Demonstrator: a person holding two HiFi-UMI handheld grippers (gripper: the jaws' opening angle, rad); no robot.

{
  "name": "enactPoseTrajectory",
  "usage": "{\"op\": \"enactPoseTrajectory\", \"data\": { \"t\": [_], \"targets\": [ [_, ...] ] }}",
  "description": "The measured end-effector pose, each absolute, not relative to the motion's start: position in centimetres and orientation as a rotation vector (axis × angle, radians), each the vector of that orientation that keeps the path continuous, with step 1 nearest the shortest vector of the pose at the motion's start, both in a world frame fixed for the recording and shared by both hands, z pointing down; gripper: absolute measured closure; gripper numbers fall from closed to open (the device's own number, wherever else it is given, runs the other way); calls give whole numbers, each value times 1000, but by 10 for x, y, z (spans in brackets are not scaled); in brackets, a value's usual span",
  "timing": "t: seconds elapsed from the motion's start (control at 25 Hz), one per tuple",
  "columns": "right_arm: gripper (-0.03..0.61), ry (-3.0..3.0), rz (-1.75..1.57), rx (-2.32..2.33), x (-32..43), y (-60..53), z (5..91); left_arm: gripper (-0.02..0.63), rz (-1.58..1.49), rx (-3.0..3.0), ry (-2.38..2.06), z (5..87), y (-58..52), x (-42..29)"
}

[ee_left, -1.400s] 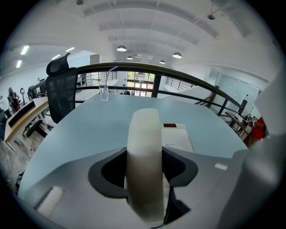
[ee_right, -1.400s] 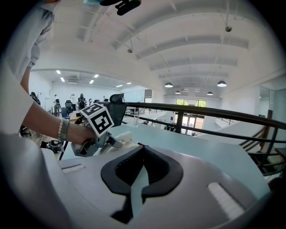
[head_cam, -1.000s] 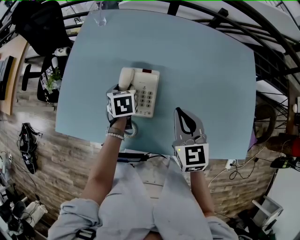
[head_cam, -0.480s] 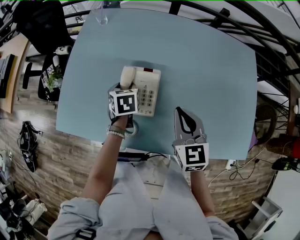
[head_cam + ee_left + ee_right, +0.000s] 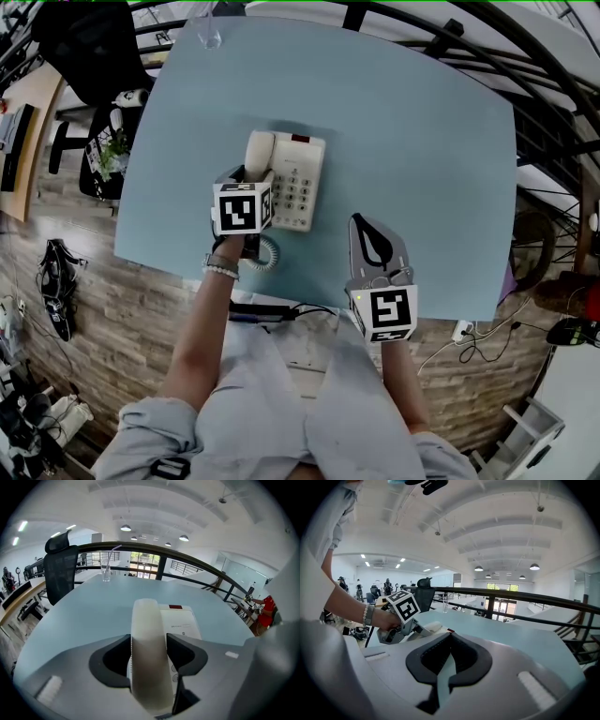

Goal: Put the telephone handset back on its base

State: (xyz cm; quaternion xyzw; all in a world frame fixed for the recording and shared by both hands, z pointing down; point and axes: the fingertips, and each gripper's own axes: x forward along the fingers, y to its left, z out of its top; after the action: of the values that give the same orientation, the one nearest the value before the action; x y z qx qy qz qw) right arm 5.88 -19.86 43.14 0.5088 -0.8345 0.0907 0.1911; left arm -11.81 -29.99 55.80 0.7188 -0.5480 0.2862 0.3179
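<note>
In the head view, the left hand-held gripper point(image 5: 249, 178) is gripping the cream handset point(image 5: 260, 152) near its lower end. The handset is lying along the left side of the telephone base point(image 5: 302, 187), over its cradle, though I cannot tell whether it is fully seated. The coiled cord point(image 5: 266, 253) is curling on the blue counter point(image 5: 422, 141) just below the base. The right hand-held gripper point(image 5: 366, 230) is resting well apart, toward the counter's near edge.

In the left gripper view, both jaws are pressing against the handset's sides, with the base showing just beyond.

In the right gripper view, the jaws are sitting nearly together, with nothing between them.

To finish well, I would be lowering the handset level so both ends settle into the cradle, keeping the cord from snagging underneath, and opening the jaws only once the base is carrying it.
</note>
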Motion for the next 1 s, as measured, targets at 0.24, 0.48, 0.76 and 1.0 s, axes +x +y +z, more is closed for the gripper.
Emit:
{"op": "enactPoseTrajectory", "data": {
  "t": [0.24,0.48,0.76,1.0],
  "targets": [
    [572,-2355,246,1424,57,-198,430,393,720,2009,-1391,542,-297,-118],
    [572,-2361,236,1423,58,-195,427,393,677,2019,-1352,544,-286,-127],
    [572,-2362,233,1415,58,-192,427,394,680,2048,-1331,548,-280,-124],
    [572,-2370,227,1407,54,-195,427,394,642,2099,-1349,533,-282,-127]
  ]
}}
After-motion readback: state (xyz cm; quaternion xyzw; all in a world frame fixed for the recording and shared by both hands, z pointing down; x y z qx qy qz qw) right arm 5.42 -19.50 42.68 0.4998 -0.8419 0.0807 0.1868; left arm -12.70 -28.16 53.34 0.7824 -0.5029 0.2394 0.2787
